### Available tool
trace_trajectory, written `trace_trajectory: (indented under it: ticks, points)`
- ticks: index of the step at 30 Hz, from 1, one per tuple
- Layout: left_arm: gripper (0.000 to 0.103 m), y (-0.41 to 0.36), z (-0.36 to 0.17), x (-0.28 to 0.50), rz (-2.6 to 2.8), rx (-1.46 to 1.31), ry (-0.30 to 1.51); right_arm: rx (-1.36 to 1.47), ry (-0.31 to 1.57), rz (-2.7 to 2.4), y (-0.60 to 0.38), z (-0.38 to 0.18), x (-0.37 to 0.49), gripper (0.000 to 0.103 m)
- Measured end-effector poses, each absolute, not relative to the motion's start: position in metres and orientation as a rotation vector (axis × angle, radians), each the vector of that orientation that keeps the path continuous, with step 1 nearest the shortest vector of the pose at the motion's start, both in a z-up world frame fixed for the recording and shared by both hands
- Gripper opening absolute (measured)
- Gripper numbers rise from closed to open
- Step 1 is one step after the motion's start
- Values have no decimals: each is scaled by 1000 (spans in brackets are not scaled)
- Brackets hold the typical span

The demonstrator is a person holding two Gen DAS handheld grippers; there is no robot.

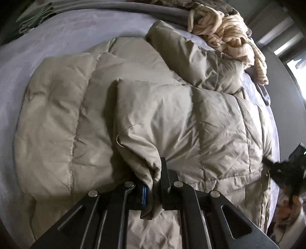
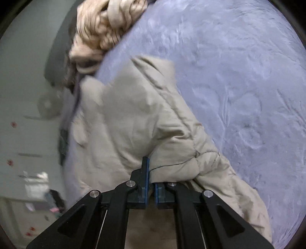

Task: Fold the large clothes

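Observation:
A beige quilted puffer jacket (image 1: 153, 115) lies spread on a lavender bedspread (image 1: 67, 38). One of its panels is folded over the middle. My left gripper (image 1: 153, 182) is shut on a bunched fold of the jacket at its near edge, and the cloth hides the left finger's tip. In the right wrist view, my right gripper (image 2: 152, 172) is shut on the jacket (image 2: 133, 115) near a seam, with fabric pinched between the blue pads. At the right edge of the left wrist view, a dark blurred gripper (image 1: 290, 168) sits at the jacket's side.
A cream striped cloth heap (image 1: 229, 32) lies at the bed's far corner, also visible as the heap (image 2: 103, 24). A grey bolster (image 1: 114, 9) runs along the back, with folded green cloth (image 1: 36, 17) beside it. Grey floor (image 2: 23, 95) lies beyond the bed's edge.

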State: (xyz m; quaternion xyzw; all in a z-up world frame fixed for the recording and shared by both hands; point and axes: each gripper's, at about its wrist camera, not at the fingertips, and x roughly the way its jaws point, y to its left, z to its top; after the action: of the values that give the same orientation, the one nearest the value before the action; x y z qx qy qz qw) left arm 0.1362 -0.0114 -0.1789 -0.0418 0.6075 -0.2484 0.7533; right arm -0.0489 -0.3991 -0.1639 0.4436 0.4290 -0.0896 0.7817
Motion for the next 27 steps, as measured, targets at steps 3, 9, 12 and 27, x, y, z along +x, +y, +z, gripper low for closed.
trace_trajectory:
  ticks: [3, 9, 12, 27]
  points:
    - [22, -9, -167, 136, -475, -67, 1298, 979, 942, -216, -402, -175, -48, 5]
    - [48, 19, -132, 135, -330, 41, 1150, 868, 1042, -222, -391, -149, -73, 40]
    - [35, 29, -117, 140, -349, 8, 1118, 710, 1020, -277, -386, -119, -85, 37]
    - [34, -33, -156, 148, -373, 153, 1174, 541, 880, -400, -436, -103, -10, 30]
